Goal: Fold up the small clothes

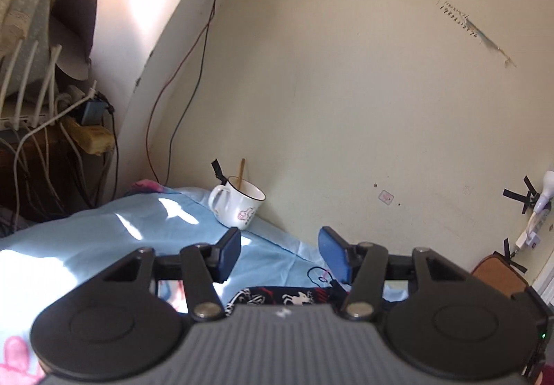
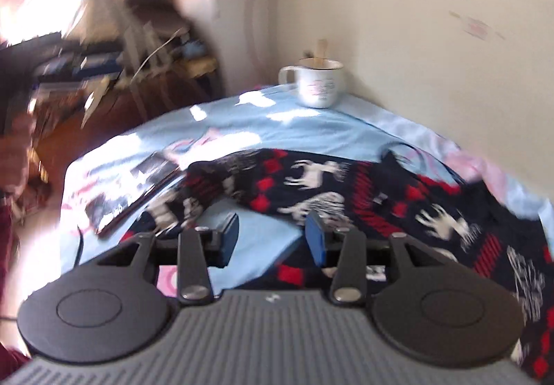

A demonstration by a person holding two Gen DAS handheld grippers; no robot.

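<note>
Patterned garment [image 2: 363, 191] lies rumpled across bench [image 2: 242, 122] right side, unfolded. Left gripper [image 1: 280, 253] and right gripper [image 2: 273, 236] both wide, empty. Step: approach. Next: pinch near hem, lift, fold over.

A surface draped in a light blue cloth [image 2: 311, 128] with pink cartoon prints is carrying everything here, and sunlight is falling across it in bright patches. A dark knitted garment [image 2: 398, 198] patterned in red and white is lying spread over the right and middle of the cloth. A white mug [image 2: 320, 87] is standing upright at the far end, close against the wall, with a wooden stick poking out of it. On the left, a flat dark object [image 2: 138, 191], blurred, is lying beside the garment's edge.
</note>
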